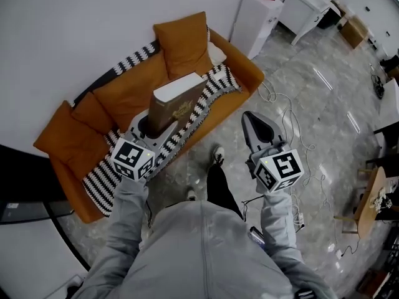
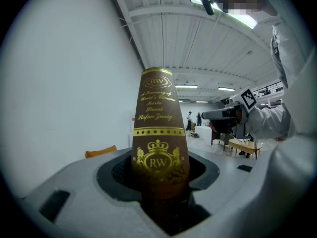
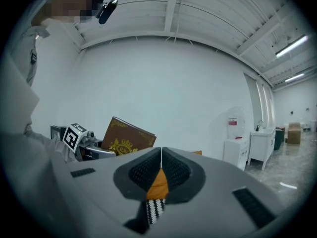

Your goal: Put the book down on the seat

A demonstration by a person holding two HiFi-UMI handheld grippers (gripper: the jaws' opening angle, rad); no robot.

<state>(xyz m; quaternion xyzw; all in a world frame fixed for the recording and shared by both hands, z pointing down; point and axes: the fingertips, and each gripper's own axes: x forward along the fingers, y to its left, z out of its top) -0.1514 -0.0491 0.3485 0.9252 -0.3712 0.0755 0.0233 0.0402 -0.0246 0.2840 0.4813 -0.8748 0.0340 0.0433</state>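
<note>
A thick brown book (image 1: 177, 108) with gold ornament stands upright in my left gripper (image 1: 156, 128), which is shut on its lower end. In the left gripper view its gold-lettered spine (image 2: 158, 133) rises between the jaws of my left gripper (image 2: 161, 175). It hangs above the orange sofa (image 1: 246, 73), over the seat with its black-and-white striped blanket (image 1: 215, 89). My right gripper (image 1: 254, 123) is off to the right over the floor, shut and holding nothing. In the right gripper view, the jaw tips of my right gripper (image 3: 161, 151) touch, and the book (image 3: 126, 139) shows to the left.
Orange cushions (image 1: 184, 39) lean on the sofa's back against a white wall. A white cabinet (image 1: 255, 17) and a white table (image 1: 305, 5) stand beyond the sofa's right end. Cables (image 1: 287, 114) trail over the grey floor, and a small wooden table (image 1: 368, 201) stands at the right.
</note>
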